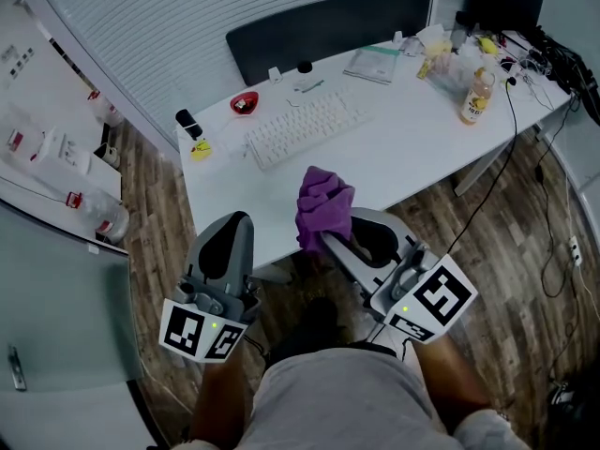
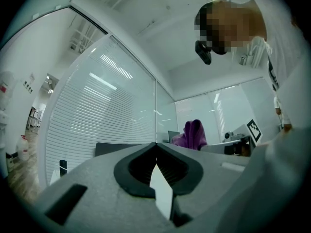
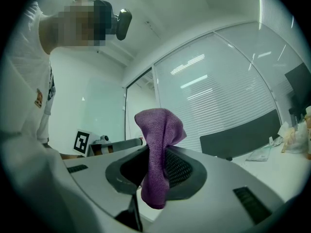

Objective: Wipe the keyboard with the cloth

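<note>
Now right gripper point(image 1: 328, 240) jaws pinch 1 cloth point(image 1: 323, 200); left gripper point(image 1: 236, 221) jaws pressed together; 1 keyboard point(image 1: 305, 127)

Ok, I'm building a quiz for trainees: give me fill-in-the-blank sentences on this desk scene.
The cloth in the right gripper is ____.
The left gripper, holding nothing, is ____ (open or shut).
The keyboard on the desk is ____ in colour.
Missing words: purple; shut; white.

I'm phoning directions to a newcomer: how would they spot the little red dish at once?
Find the white desk, then the white keyboard near its middle. Just past the keyboard's left end, towards the dark chair, sits the dish: shallow, and the only red thing there.
</note>
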`<state>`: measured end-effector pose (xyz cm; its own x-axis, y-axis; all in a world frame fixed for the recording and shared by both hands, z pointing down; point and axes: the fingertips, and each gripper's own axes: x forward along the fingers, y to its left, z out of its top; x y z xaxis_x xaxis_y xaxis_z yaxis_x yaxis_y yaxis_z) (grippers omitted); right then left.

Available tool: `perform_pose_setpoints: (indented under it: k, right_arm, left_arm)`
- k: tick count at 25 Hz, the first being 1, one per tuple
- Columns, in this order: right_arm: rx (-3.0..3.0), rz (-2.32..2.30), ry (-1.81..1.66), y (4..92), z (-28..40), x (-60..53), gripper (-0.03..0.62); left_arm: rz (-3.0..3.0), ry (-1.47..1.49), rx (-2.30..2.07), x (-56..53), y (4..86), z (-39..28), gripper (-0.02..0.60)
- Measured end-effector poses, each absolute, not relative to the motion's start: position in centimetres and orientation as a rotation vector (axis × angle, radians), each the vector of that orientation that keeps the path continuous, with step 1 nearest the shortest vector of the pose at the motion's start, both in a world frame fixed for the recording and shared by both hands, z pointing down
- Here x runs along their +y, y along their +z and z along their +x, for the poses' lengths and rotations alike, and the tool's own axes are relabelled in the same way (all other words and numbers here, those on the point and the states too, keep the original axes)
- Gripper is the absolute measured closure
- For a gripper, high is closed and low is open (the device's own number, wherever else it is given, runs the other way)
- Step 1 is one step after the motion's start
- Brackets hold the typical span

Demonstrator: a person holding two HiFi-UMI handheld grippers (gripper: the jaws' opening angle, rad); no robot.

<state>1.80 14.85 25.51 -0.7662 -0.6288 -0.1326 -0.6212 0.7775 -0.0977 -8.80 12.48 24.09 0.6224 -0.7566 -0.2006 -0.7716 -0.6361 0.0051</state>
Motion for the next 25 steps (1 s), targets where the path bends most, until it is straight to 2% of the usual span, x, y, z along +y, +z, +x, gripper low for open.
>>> perform_pose_setpoints:
  k: [25]
  right_arm:
    - [2.92, -1.038, -0.095, 26.9, -3.3, -4.4, 0.511]
  left_arm:
    - [-2.801, 0.168, 1.447, -7.5, 29.4, -14.1, 0.565]
